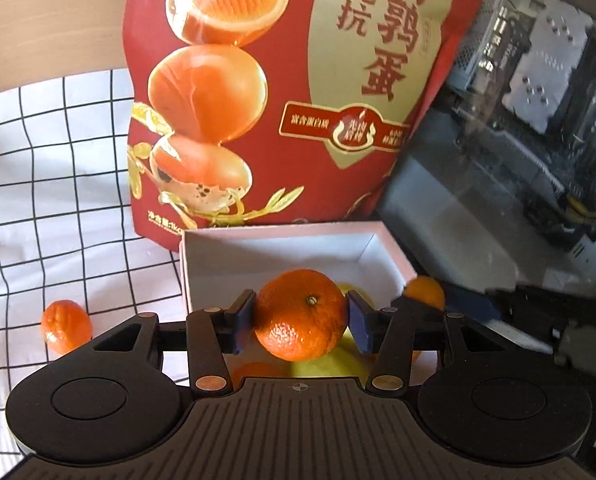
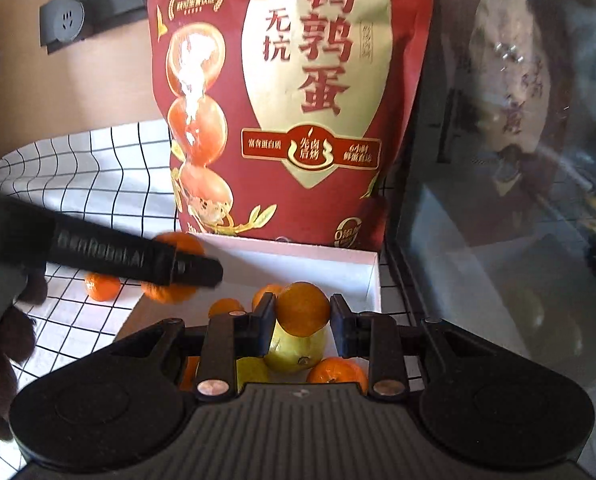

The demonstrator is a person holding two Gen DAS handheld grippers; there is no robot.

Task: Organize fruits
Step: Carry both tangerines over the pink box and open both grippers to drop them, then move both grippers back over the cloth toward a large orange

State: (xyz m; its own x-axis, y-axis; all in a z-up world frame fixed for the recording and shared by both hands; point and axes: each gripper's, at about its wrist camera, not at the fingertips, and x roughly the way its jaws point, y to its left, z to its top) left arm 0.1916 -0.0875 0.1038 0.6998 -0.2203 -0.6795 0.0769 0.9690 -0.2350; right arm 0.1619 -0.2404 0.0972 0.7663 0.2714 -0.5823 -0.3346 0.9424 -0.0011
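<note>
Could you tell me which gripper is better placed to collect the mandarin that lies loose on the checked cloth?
Left, probably. The loose mandarin lies just left of the left gripper; the right gripper is over the white box. Both hold fruit, so the left must release its mandarin first.

A tall red and gold snack pouch (image 1: pixel 282 92) stands on a white black-gridded cloth (image 1: pixel 58 184), beside a glass-sided computer case (image 1: pixel 530 128).
</note>
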